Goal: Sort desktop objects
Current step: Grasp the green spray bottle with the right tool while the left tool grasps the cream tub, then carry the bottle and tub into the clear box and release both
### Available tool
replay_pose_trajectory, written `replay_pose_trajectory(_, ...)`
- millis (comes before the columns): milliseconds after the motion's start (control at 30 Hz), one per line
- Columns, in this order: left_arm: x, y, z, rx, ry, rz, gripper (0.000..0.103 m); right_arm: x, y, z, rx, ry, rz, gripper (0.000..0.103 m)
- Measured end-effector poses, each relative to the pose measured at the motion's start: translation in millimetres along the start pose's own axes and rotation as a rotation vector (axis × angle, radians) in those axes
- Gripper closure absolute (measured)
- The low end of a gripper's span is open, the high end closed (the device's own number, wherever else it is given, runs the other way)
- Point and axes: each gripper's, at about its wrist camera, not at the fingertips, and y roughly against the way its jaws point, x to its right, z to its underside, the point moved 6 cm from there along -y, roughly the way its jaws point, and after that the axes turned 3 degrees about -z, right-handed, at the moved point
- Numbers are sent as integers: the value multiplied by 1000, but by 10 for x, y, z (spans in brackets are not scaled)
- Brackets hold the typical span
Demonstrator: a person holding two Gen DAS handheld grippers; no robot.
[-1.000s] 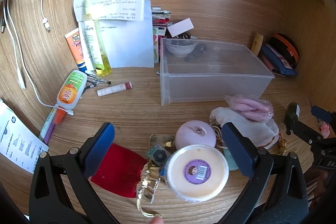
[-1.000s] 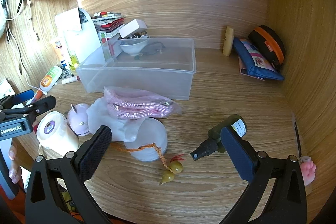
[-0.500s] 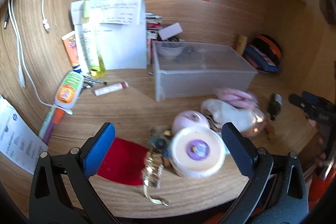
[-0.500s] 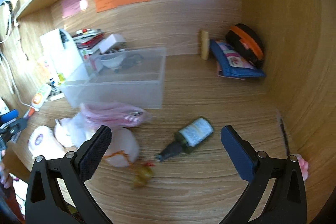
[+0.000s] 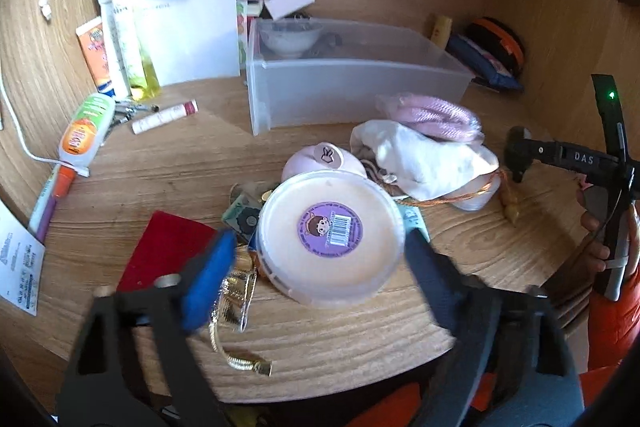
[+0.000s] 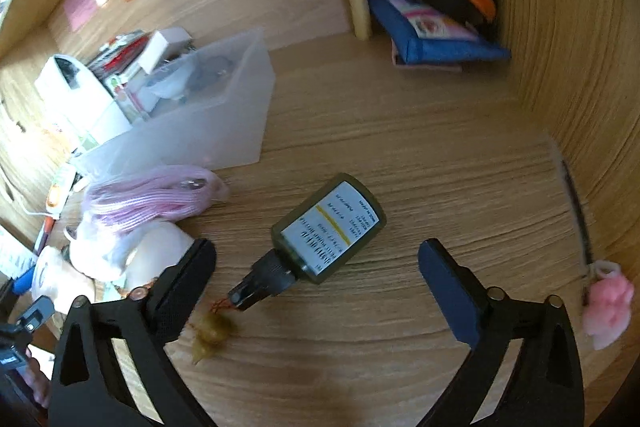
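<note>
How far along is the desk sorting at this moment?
Early. The clear bin holds only a small bowl. The left gripper is closing around the round tub, the right gripper around the green bottle; neither is gripped. Pouches, tubes and pens remain outside.

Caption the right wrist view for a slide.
Right tongs closing around a dark green spray bottle lying on the wooden desk, pads not yet touching it.

Wood-grain surface (image 6: 400, 147), matt with fine streaks. Frosted translucent plastic storage box (image 5: 352, 87), smooth. Round cream plastic tub lid (image 5: 330, 227), satin, with a glossy purple paper sticker. Dark olive glossy plastic spray bottle (image 6: 328, 227) bearing a white paper label. Soft white cloth pouch (image 5: 420, 155). Braided pink cord bundle (image 6: 152, 195) in clear crinkly film. Shiny gold metallic ribbon (image 5: 236, 291). Matt red paper envelope (image 5: 168, 247).
</note>
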Motion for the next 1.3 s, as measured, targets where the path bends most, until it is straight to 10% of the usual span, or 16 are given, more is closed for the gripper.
replay_pose_trajectory(300,30,-85,-60,17,20,-9,30,-46,-242,-14,-55,8,-19,52)
replay_pose_trajectory(1300,-199,456,-1361,251,-7,-26,30,-1060,517,-609,232,328,-91,57)
